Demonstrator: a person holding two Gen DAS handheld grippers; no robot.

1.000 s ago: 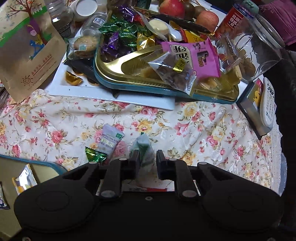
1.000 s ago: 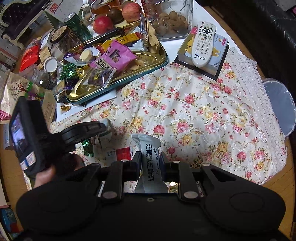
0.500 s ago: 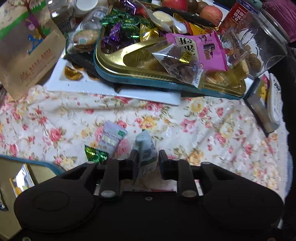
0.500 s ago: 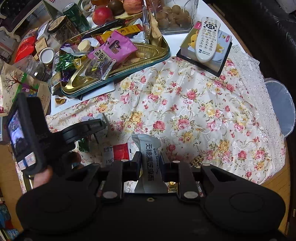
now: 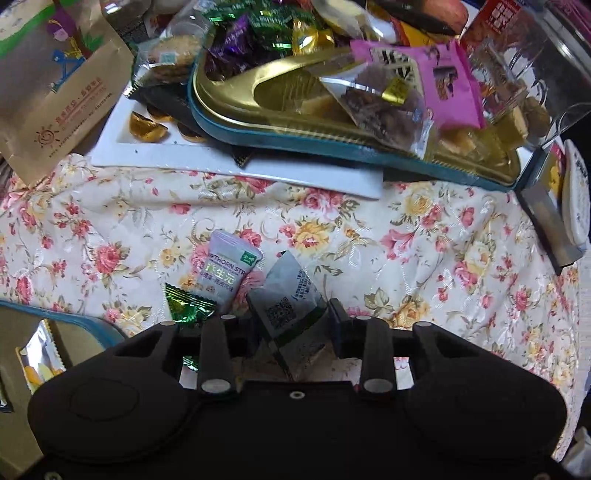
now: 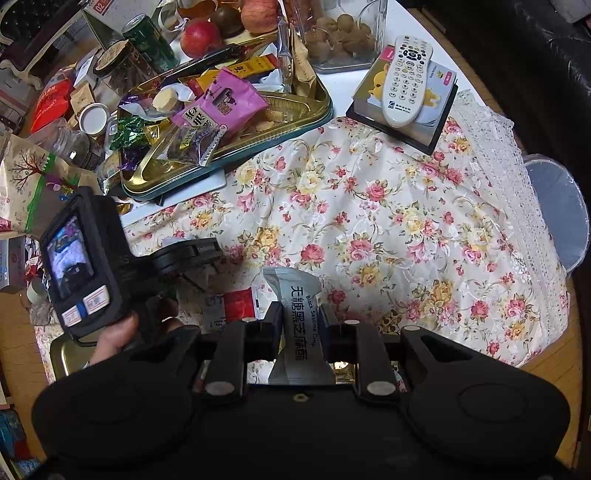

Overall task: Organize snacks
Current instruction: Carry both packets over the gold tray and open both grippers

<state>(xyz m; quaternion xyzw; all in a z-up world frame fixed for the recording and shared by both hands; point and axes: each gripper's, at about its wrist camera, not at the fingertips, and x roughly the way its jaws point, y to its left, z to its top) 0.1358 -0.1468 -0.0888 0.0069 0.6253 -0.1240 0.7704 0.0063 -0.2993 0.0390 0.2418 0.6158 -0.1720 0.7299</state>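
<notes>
My left gripper (image 5: 291, 314) is shut on a grey-green snack packet (image 5: 288, 295) with a QR code, held tilted above the floral cloth. A lilac hawthorn packet (image 5: 227, 267) and a green foil candy (image 5: 186, 304) lie just left of it. My right gripper (image 6: 298, 319) is shut on a grey black-sesame crisp packet (image 6: 299, 295) above the cloth. The left gripper's body (image 6: 110, 266) shows in the right wrist view. A gold tray (image 5: 280, 110) heaped with snacks, also in the right wrist view (image 6: 303, 110), lies beyond.
A red-and-white packet (image 6: 238, 304) lies on the cloth. A remote (image 6: 404, 79) rests on a box at the right. A paper bag (image 5: 55, 81), a glass jar (image 6: 345, 33), apples and cans crowd the far side. A second tin (image 5: 74, 332) sits at lower left.
The left gripper has moved forward towards the gold tray with its packet, which now sits more tilted. The right gripper has held its packet nearly still.
</notes>
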